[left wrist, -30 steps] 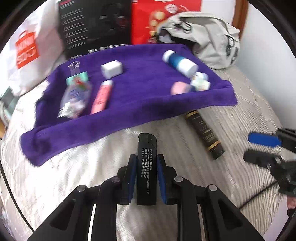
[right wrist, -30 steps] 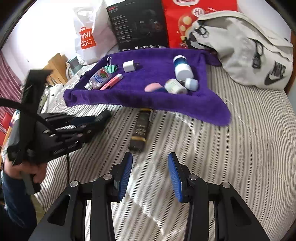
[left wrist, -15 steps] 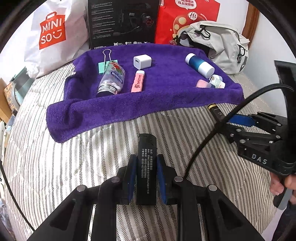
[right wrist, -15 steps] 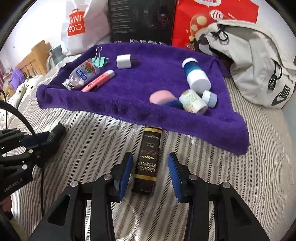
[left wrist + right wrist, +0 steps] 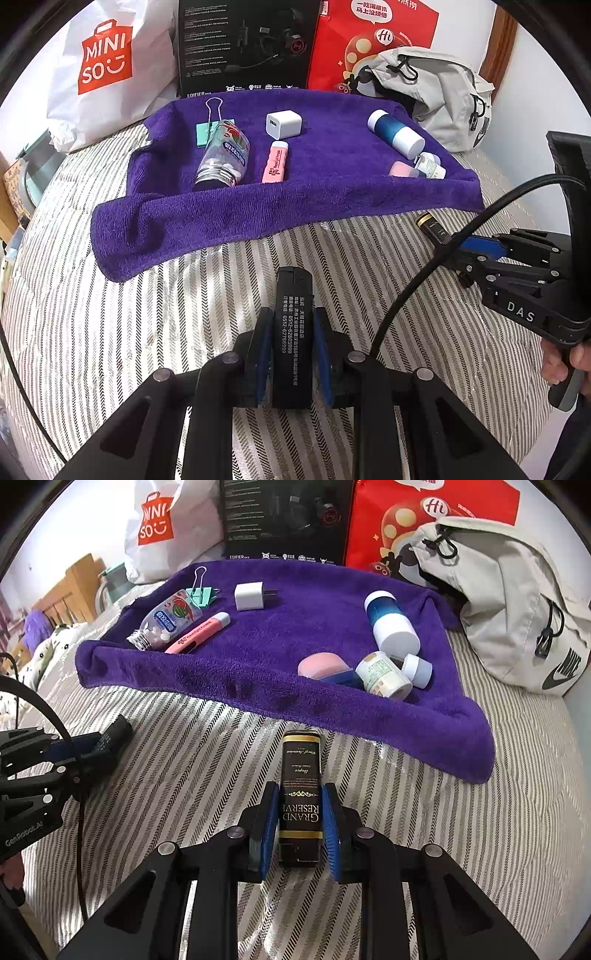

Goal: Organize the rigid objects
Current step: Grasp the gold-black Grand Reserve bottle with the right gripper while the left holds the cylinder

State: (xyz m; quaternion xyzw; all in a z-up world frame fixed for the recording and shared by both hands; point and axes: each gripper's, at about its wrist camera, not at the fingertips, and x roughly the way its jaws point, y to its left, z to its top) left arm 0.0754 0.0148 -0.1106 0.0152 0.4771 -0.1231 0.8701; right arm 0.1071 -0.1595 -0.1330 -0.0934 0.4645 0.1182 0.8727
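In the left wrist view my left gripper [image 5: 291, 345] is shut on a black lighter [image 5: 292, 325] with white print, held over the striped bedding. In the right wrist view my right gripper [image 5: 300, 812] has its blue pads against both sides of a black and gold tube [image 5: 300, 775], which lies on the bed just in front of the purple towel [image 5: 258, 672]. Across the towel lie a binder clip [image 5: 201, 590], a clear bottle [image 5: 166, 622], a pink tube [image 5: 199, 633], a white charger [image 5: 249, 596], a blue and white bottle [image 5: 388, 622] and small jars [image 5: 384, 675].
A white shopping bag [image 5: 99, 70], a black box [image 5: 243, 44] and a red bag [image 5: 369, 40] stand behind the towel. A grey backpack [image 5: 517, 598] lies at the right. The left gripper [image 5: 74, 746] and its cable reach in from the left edge. A hand [image 5: 565, 365] grips the right tool.
My right gripper has moved forward over the black and gold tube and its fingers have shut in on it. The left gripper still holds the lighter and has swung left, facing the towel.
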